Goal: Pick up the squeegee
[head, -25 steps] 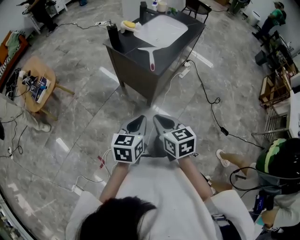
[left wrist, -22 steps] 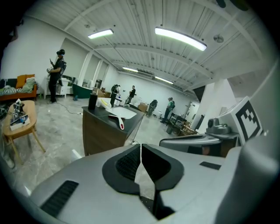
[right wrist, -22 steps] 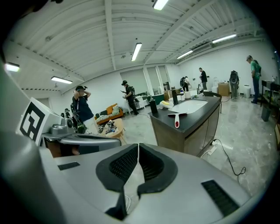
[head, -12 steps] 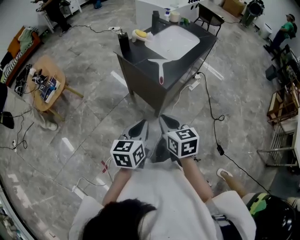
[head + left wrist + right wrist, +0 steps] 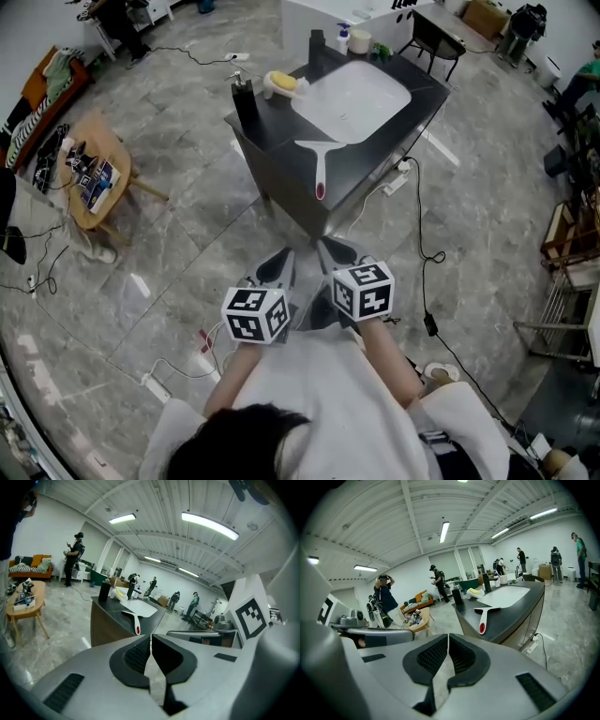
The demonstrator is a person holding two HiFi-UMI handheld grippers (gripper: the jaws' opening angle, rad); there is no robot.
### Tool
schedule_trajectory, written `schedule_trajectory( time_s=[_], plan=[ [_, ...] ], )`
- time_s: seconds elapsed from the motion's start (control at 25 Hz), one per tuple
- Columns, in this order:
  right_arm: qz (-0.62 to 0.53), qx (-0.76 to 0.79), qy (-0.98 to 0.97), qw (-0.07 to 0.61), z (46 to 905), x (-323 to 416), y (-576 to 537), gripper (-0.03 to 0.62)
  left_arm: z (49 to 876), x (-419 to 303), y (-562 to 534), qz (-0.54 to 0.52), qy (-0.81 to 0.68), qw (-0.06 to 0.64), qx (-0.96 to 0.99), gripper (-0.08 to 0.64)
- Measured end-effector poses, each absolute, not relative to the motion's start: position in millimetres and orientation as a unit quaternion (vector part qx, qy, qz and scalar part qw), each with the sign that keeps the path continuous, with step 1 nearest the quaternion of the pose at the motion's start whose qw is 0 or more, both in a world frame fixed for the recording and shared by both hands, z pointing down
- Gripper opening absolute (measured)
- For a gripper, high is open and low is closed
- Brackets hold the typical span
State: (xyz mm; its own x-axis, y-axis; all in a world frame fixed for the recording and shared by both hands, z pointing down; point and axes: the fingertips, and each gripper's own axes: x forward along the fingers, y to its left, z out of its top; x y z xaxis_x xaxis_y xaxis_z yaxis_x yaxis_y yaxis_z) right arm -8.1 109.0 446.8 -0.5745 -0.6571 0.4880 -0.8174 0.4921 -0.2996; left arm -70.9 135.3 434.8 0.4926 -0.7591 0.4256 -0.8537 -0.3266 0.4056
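Fingers (image 5: 432, 657) on the right gripper (image 5: 324, 248) and left gripper (image 5: 284, 255) are sitting closed and empty, angling slightly down. Well ahead, the white squeegee with a red-tipped handle (image 5: 322, 161) is lying on the dark surface (image 5: 272, 124), handle pointing back, likeliest for the right.

The squeegee (image 5: 322, 161) lay flat on the dark counter (image 5: 281, 127), white, its red-tipped handle pointing at the near edge, blade just beside the white sink (image 5: 361, 98).
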Motion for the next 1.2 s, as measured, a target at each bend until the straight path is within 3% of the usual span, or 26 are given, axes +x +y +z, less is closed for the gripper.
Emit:
schedule_trajectory(
  time_s=[0.2, 0.64, 1.2],
  plan=[
    [0.228, 0.449, -0.846, 0.174, 449.2, 13.6, 75.0, 0.029, 433.5, -64.7, 102.5, 0.055, -0.528, 0.309, 0.789, 0.034],
    [0.248, 0.44, -0.854, 0.122, 436.8, 49.9, -1.9, 0.029, 442.3, -39.6, 34.0, 0.073, -0.569, 0.309, 0.758, 0.034],
    [0.27, 0.383, -0.876, 0.115, 450.1, 62.3, -53.9, 0.029, 451.0, 2.1, -14.0, 0.101, -0.589, 0.3, 0.744, 0.034]
  ],
)
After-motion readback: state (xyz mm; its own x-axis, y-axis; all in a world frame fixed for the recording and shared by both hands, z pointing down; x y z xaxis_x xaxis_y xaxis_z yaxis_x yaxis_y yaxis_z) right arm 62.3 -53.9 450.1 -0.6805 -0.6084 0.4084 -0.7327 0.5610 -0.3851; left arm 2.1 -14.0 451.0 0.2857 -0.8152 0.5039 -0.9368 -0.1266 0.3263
